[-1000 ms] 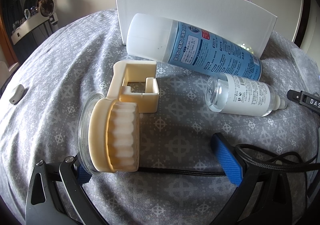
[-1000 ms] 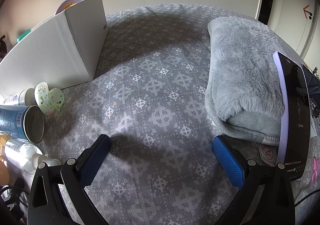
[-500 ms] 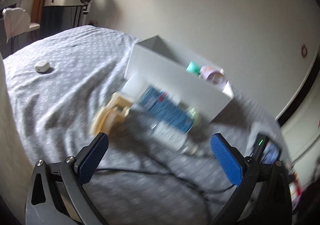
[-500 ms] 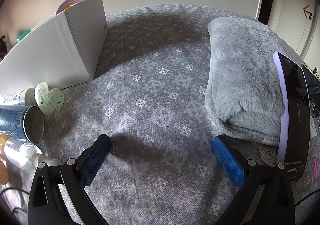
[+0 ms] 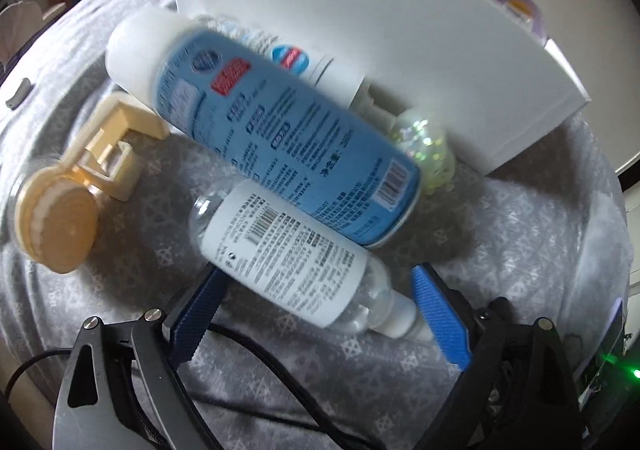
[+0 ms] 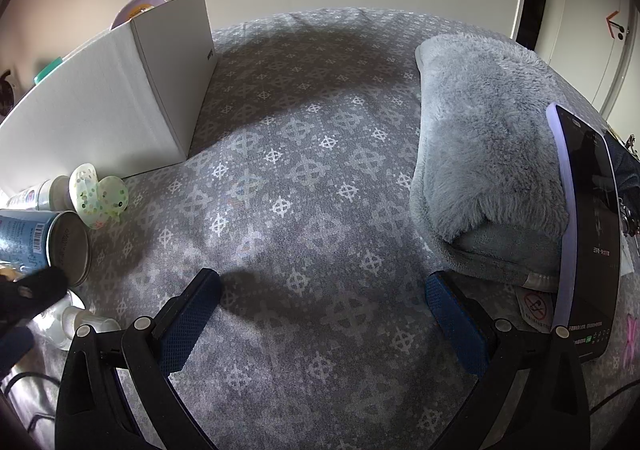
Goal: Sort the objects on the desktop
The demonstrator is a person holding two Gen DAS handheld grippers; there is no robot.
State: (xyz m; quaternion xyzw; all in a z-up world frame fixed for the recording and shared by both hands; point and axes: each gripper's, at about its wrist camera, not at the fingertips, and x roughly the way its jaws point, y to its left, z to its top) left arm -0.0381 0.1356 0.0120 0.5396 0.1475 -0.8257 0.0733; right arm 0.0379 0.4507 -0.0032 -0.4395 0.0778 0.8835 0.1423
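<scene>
Bottle [image 5: 292, 262] is lying on the patterned cloth against the blue can [image 5: 280, 137], between the left gripper [image 5: 316, 314]'s closing jaws, not yet pinched; it risks rolling free, nudging the can; right gripper [image 6: 320, 314] is hovering wide, empty.

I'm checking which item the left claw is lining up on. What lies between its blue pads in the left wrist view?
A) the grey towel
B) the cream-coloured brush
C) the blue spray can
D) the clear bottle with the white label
D: the clear bottle lies between the closing pads of the left claw, which do not yet press on it.
</scene>
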